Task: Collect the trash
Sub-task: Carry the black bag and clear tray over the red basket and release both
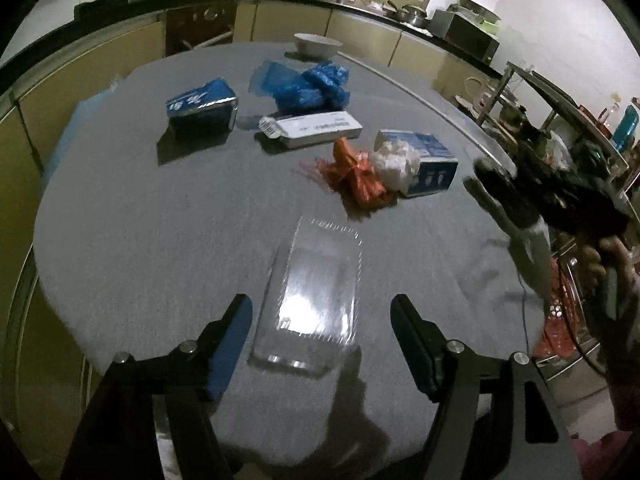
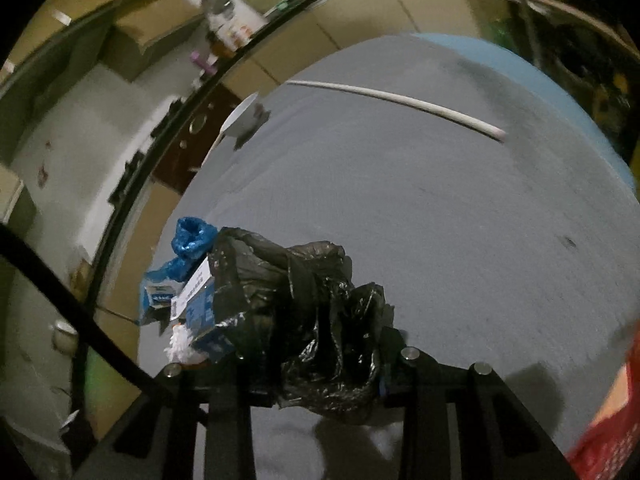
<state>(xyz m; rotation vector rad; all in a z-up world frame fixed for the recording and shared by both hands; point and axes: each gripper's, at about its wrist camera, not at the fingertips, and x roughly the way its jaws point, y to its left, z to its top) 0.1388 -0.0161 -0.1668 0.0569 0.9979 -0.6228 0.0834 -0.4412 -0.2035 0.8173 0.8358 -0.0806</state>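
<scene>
While the left claw (image 1: 321,340) hangs spread wide over the round gray table (image 1: 140,220), it's gripping nothing, and a clear plastic tray (image 1: 312,300) sits on the cloth between its two blue-padded fingers (image 1: 228,344) without touching either. That tray is a thin, shiny, ribbed rectangle lying flat, with its long axis running from 6 toward 12 o'clock, tilted slightly to 1.

Over on the right wrist view, the right claw (image 2: 320,364) is clenched on a crinkly black trash bag (image 2: 304,316), which bunches up glossy and wrinkled above the fingers.

Rest of the trash is further out on the table. At about 1 o'clock from the tray there's a crumpled orange wrapper (image 1: 356,174) touching a wad of white paper (image 1: 394,164), which leans on a blue and white carton (image 1: 430,162). Around 12 o'clock lies a flat white box (image 1: 316,130) with a barcode, and just behind it a scrunched blue plastic pile (image 1: 312,84). At 11 o'clock sits a dark blue box (image 1: 204,108). A white bowl (image 1: 318,45) rests at the far edge.
</scene>
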